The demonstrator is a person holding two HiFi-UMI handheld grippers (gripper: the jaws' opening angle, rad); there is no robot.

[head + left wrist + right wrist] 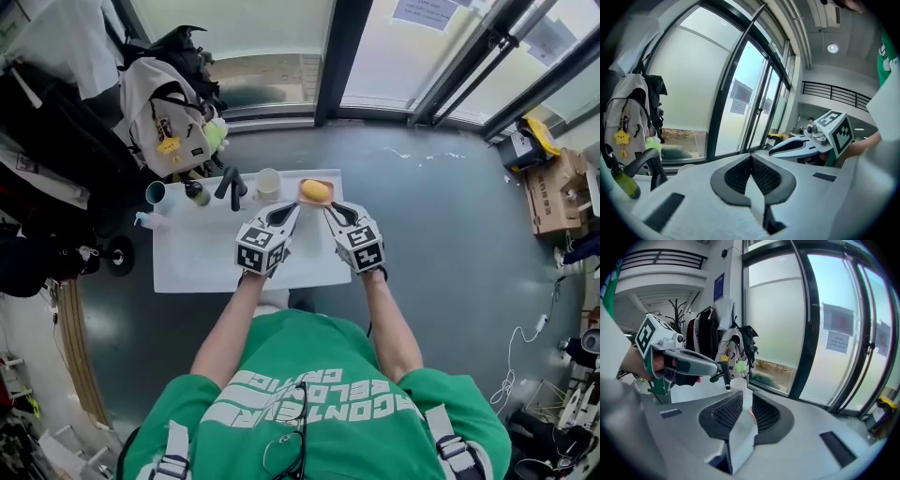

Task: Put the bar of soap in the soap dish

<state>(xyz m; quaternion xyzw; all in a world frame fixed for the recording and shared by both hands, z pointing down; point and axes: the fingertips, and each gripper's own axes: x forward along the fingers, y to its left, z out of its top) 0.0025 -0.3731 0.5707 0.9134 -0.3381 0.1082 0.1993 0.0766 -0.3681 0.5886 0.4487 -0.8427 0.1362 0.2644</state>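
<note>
White table (202,258); at its far edge sits the soap dish (304,198), yellow soap (317,190) already in it. Left tongs (294,209) are pinched together, right tongs (329,208) a crack apart, both empty. The soap looks hard, light and slick, so I'd squeeze its long sides.

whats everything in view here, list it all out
table: 1, white, centre, on grey floor
soap dish: 1, orange, table's far edge
bar of soap: 1, yellow, in the soap dish
white cup: 1, white, left of the dish
black object: 1, black, left of white cup, kind unclear
bottle: 1, dark green, further left
teal cup: 1, teal, far left corner
backpack: 1, off-white, beyond table
cardboard box: 1, brown, floor at right
left gripper: 1, white, jaws together, empty
right gripper: 1, white, jaws slightly apart, empty
</note>
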